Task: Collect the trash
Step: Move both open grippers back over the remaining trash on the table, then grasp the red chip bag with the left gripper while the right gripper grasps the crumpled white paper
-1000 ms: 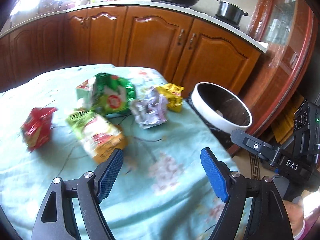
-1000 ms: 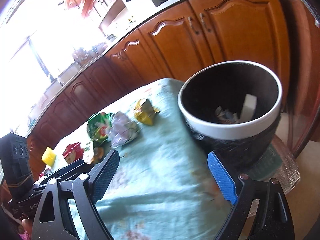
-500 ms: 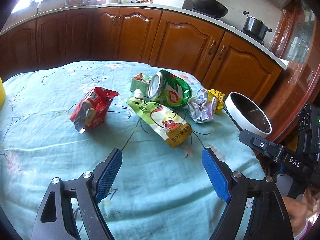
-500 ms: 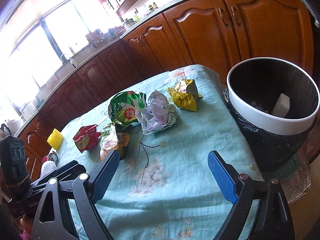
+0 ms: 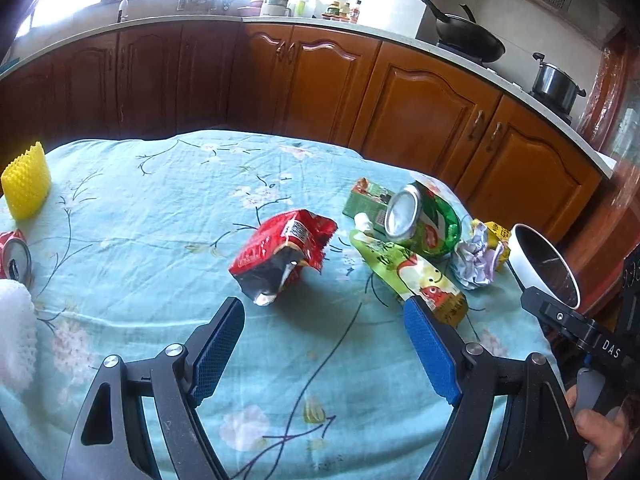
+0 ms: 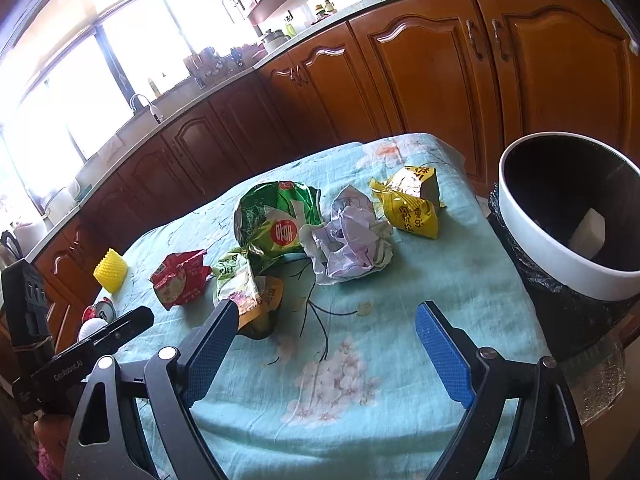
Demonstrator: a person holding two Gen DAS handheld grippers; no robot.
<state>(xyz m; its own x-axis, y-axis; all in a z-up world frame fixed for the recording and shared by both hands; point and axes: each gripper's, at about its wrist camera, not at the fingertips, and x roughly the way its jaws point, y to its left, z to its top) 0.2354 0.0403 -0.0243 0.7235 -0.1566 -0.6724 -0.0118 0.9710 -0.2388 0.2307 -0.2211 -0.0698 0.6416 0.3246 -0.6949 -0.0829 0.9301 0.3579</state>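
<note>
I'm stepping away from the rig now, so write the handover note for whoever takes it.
Left hand-held gripper: open, empty, over the tablecloth.
Right hand-held gripper: open, empty.
On the table: red wrapper, green pouch, green bag, crumpled paper, yellow wrapper, red can.
Bin stands off the table's right edge and already holds some scraps.
Left: all the listed trash, nearest the red wrapper.

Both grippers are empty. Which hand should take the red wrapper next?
Left. The red wrapper lies just ahead of the open left gripper; from the open right gripper it sits far off to the side, beyond the green pouch.
</note>
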